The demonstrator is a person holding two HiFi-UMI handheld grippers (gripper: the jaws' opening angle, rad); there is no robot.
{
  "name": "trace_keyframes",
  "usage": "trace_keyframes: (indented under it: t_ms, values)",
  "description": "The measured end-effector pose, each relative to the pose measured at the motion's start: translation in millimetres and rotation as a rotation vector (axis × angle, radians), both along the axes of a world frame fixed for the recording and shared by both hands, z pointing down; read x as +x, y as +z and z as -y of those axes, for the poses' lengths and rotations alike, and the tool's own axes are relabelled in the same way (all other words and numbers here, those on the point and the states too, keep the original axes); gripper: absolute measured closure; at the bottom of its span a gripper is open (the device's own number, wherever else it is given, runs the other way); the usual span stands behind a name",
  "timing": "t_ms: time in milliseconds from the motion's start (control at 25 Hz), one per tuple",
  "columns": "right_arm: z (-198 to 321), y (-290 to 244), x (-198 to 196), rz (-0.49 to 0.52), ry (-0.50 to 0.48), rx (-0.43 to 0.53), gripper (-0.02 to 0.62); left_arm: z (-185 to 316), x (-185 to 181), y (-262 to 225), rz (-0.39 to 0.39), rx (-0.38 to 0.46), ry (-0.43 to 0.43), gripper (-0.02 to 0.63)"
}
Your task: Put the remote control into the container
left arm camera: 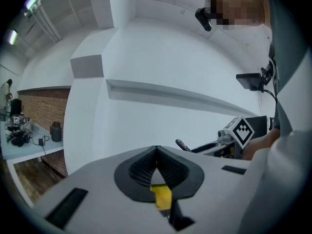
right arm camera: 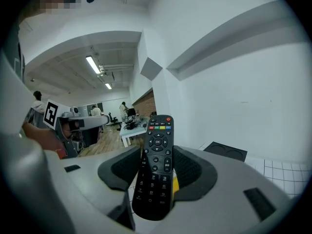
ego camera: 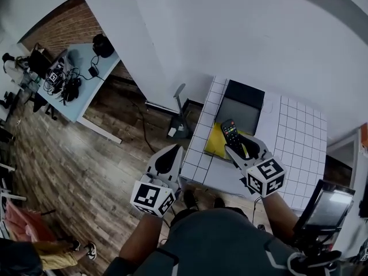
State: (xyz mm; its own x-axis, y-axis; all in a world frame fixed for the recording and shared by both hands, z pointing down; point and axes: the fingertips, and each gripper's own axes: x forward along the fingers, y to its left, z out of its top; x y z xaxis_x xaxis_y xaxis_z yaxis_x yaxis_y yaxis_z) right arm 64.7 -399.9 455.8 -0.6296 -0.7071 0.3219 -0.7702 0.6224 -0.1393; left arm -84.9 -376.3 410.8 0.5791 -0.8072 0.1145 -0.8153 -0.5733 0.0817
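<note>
Your remote control (right arm camera: 156, 172) is black, with a red power button and a row of red, green, yellow and blue keys. Your right tongs (right arm camera: 157, 155) and left tongs (left arm camera: 156, 161) are pale grey with black ribbed pads, and their marker cubes (ego camera: 265, 176) show black-and-white squares. The tabletop (ego camera: 299, 137) is white with a thin dark grid. The mat (ego camera: 214, 144) is yellow. The container (ego camera: 240, 112) is grey.

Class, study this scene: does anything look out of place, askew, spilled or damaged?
Nothing stands out. The remote control is held straight in the right gripper, and the container sits square on the table.
</note>
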Motion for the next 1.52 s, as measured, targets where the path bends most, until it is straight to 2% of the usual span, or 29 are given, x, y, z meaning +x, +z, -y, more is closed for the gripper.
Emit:
trace_keyframes:
  t_ms: [120, 400, 760, 1000, 1520]
  values:
    - [13, 18, -3, -0.036, 0.024, -0.032, 0.377, 18, -10, 15, -0.001, -0.02, -0.021, 0.597]
    - [38, 82, -6, -0.122, 0.051, -0.139, 0.377, 44, -18, 47, -0.04, -0.051, -0.001, 0.597]
    - [49, 170, -2, -0.239, 0.059, -0.299, 0.377, 60, -22, 95, 0.006, -0.119, 0.023, 0.595]
    - [54, 202, -1, -0.29, 0.047, -0.374, 0.377, 68, -14, 114, 0.01, -0.135, 0.066, 0.595]
    - [66, 249, 8, -0.379, 0.055, -0.485, 0.377, 76, -11, 140, 0.032, -0.177, 0.091, 0.595]
